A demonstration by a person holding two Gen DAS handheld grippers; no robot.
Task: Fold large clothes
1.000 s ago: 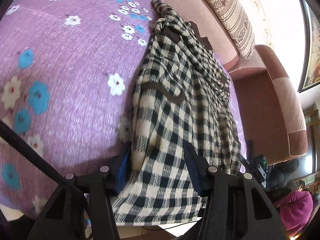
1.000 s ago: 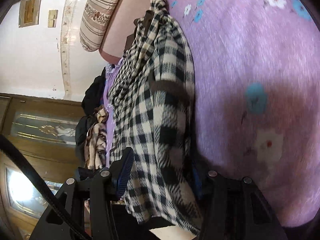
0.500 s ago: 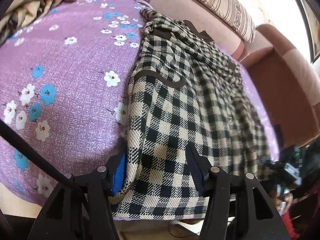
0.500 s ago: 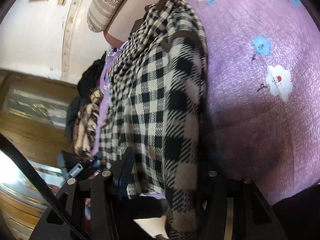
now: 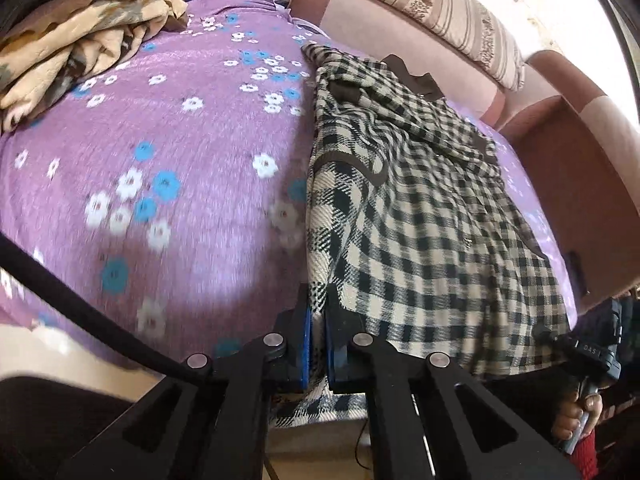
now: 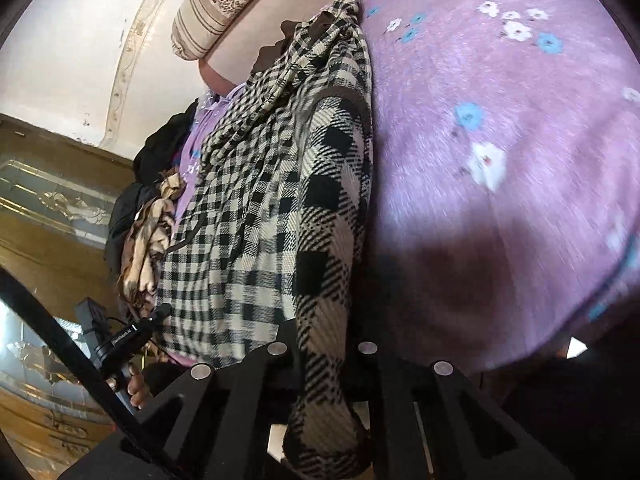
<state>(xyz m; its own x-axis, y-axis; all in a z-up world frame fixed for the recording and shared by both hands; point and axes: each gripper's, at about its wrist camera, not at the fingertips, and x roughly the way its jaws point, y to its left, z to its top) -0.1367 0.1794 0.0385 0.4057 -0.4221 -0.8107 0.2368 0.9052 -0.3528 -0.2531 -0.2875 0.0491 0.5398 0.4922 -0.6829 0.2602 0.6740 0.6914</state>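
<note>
Left wrist view: left gripper (image 5: 316, 336) clamped on hem of checked shirt (image 5: 420, 208), which lies along the purple floral bedspread (image 5: 160, 140) near the sofa back. Right gripper (image 6: 326, 344) pinches the hem's other corner.

> so what's the tally on that bed?

one black-and-cream checked shirt (image 5: 432, 216), one purple flowered bedspread (image 5: 168, 184) under it, one striped bolster (image 5: 436, 12) on the headboard.

> grippers?

two: left gripper (image 5: 317, 344) and right gripper (image 6: 326, 344), each pinching shirt hem. plus one heap of crumpled clothes (image 5: 76, 40) (can't count the pieces in it).
</note>
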